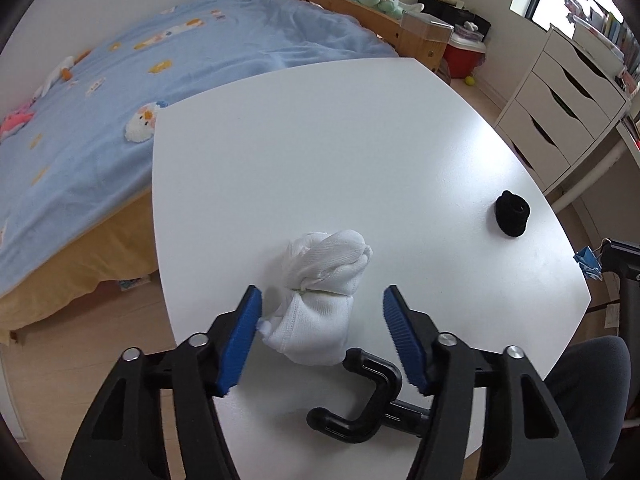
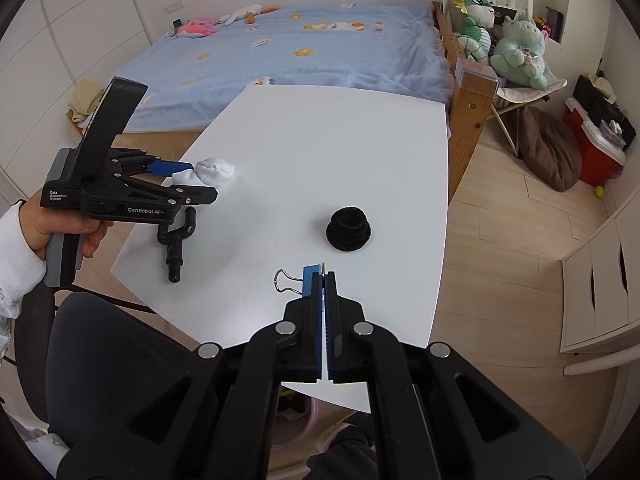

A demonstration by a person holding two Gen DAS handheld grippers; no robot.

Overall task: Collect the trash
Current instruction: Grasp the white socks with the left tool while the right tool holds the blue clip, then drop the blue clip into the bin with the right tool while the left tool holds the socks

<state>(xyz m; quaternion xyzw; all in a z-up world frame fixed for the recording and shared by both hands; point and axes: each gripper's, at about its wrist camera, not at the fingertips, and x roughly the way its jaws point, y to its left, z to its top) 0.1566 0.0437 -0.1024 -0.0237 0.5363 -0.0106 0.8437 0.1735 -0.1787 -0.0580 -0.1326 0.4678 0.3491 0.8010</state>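
Observation:
A white crumpled cloth bundle (image 1: 340,256) lies on the white table (image 1: 320,140) near its front edge. My left gripper (image 1: 320,292) stands open around the bundle: the left pad (image 1: 244,332) brushes its edge and the right pad (image 1: 400,332) is apart from it. The right wrist view shows the same left gripper (image 2: 205,180) beside the bundle (image 2: 212,170), held by a hand (image 2: 52,228). My right gripper (image 2: 323,274) is shut on a blue binder clip (image 2: 309,280) over the table's near edge. That clip (image 1: 588,264) also shows at the right of the left wrist view.
A black hook-shaped plastic part (image 1: 368,396) lies just under the left gripper. A black fuzzy round thing (image 2: 348,228) sits mid-table. A blue-covered bed (image 2: 300,52) borders the table's far side and white drawers (image 1: 560,92) stand at the right. A pinkish container (image 2: 298,420) shows below the near edge.

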